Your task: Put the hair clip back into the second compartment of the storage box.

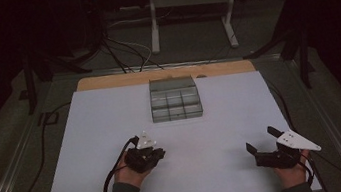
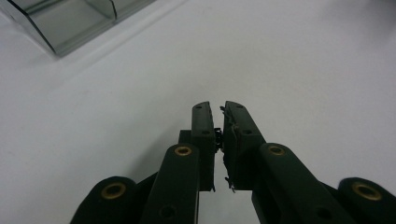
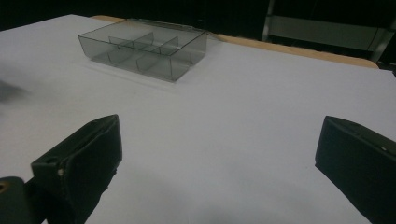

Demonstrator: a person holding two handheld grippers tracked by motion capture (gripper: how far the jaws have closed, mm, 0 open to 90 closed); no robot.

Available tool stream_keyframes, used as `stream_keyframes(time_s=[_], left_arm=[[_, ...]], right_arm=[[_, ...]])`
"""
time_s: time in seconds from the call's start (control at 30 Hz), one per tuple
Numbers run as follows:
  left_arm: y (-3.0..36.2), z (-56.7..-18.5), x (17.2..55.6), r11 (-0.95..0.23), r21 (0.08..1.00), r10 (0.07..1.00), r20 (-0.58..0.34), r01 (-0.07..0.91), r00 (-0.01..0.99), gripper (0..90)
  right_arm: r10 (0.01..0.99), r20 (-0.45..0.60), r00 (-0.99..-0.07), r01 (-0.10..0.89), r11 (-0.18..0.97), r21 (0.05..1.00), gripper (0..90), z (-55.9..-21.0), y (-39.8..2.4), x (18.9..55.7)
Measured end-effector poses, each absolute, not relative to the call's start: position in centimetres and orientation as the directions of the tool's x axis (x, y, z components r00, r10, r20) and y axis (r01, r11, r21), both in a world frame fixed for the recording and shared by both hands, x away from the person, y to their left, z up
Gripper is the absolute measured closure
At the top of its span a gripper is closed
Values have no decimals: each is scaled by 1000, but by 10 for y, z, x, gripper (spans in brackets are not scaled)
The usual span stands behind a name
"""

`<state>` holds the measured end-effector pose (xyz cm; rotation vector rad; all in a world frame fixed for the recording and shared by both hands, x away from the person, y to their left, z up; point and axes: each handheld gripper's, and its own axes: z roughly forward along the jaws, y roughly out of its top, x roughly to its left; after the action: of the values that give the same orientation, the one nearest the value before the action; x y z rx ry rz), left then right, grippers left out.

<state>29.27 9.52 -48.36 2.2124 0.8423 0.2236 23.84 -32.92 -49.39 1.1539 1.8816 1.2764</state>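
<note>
Clear grey compartment box [image 1: 175,99], low walls, cross dividers

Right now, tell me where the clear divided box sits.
The clear divided box sits at the table's far middle in the high view, beyond both grippers, touching neither.

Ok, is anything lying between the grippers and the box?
Nothing visible. The white table is bare between the box and both the shut left gripper and the open right gripper.
</note>
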Motion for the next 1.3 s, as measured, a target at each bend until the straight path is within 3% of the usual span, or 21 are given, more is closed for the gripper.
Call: stream_keyframes(time_s=[1.3], left_arm=[[95, -445, 318, -470, 748, 633, -83, 468, 769, 846]], right_arm=[[892, 7, -453, 331, 161, 930, 5, -494, -330, 238]])
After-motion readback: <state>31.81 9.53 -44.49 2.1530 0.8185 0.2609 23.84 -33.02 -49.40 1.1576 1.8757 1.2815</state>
